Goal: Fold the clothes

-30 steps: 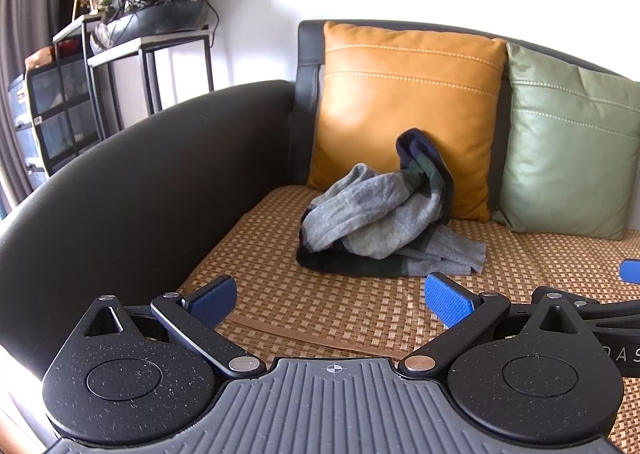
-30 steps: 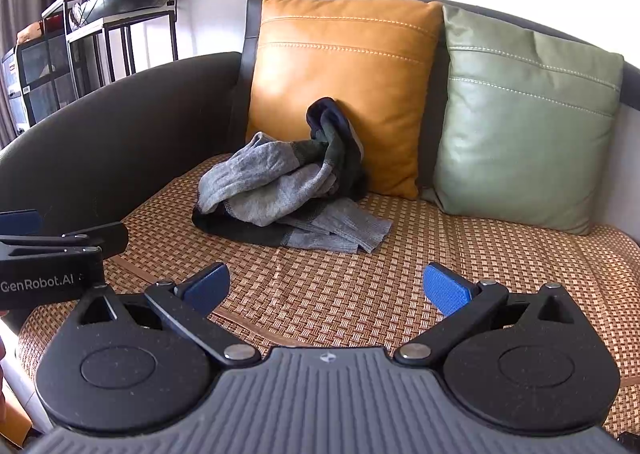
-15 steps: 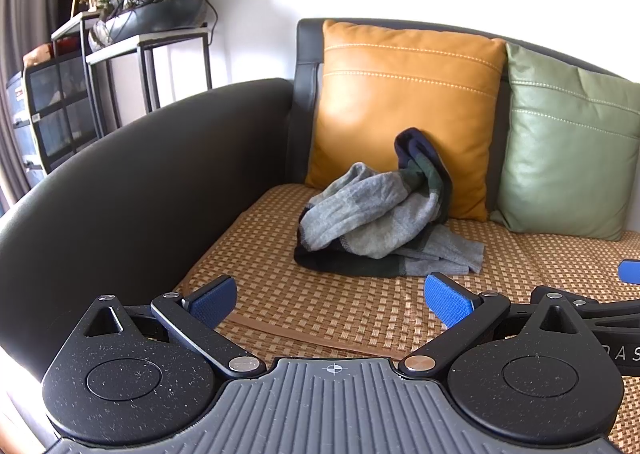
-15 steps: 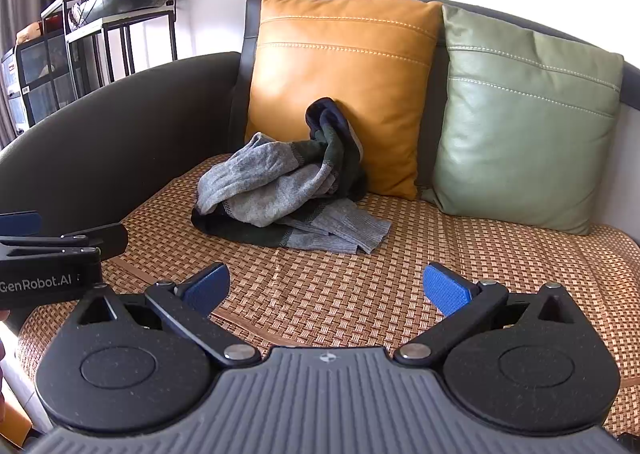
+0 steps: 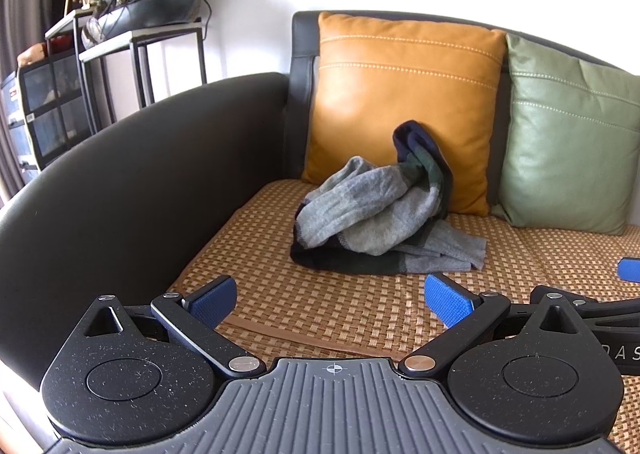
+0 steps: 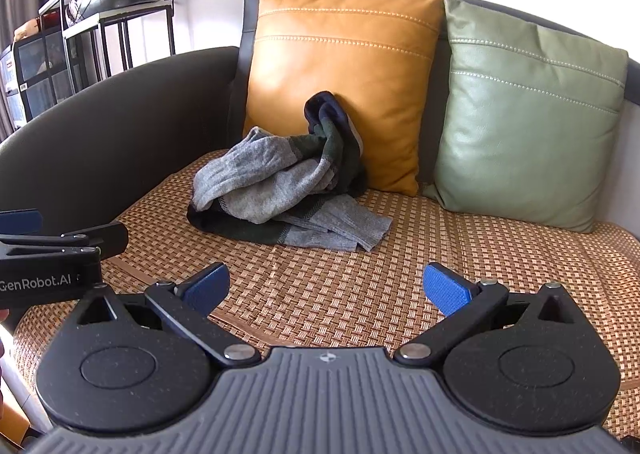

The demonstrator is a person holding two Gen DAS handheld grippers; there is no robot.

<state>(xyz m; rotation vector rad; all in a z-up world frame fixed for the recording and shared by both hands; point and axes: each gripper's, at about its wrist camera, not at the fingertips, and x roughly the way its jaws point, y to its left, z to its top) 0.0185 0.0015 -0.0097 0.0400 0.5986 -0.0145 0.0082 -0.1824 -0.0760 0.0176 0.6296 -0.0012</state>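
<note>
White lettering reading "GenRobot.AI" is showing on the side of the black two-finger left gripper (image 6: 16, 221), which is sitting at nine o'clock in the right wrist view. In the left wrist view, white letters "D A S", cut off by the frame edge, are appearing at three o'clock on the black body of the right gripper (image 5: 628, 270). Nothing else is reading clearly.
</note>
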